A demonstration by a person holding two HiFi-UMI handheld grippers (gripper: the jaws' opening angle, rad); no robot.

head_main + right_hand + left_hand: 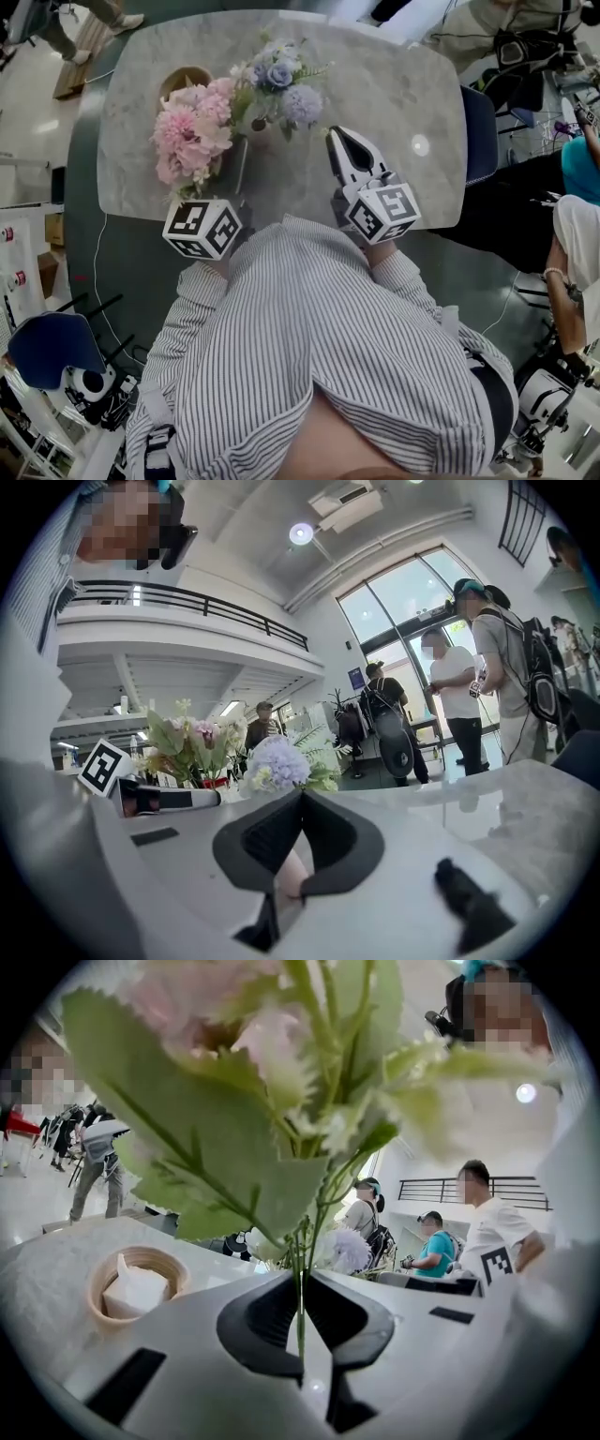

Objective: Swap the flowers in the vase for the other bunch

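1. The pale marbled stone surface [394, 84] lies under and ahead of both tongs.
2. The bunch of pink flowers with broad green leaves [192, 131] rises straight above the left tongs [302, 1283], which are closed tight on one of its thin green stems.
3. The bunch of blue and lilac flowers [281, 80] stands just ahead of the right tongs [300, 799] and between the two pairs. It looks upright, so it is probably in the vase, though the vase itself is too hard to make out.
4. The right tongs are fully closed and hold nothing.
5. The swap looks half done. If the blue bunch is the one to remove, the right tongs must open and take its stems low. If not, the pink bunch only needs laying down.
6. A round tan bowl [97, 1288], ahead and left of the left tongs, holds a folded white tissue [136, 1290].
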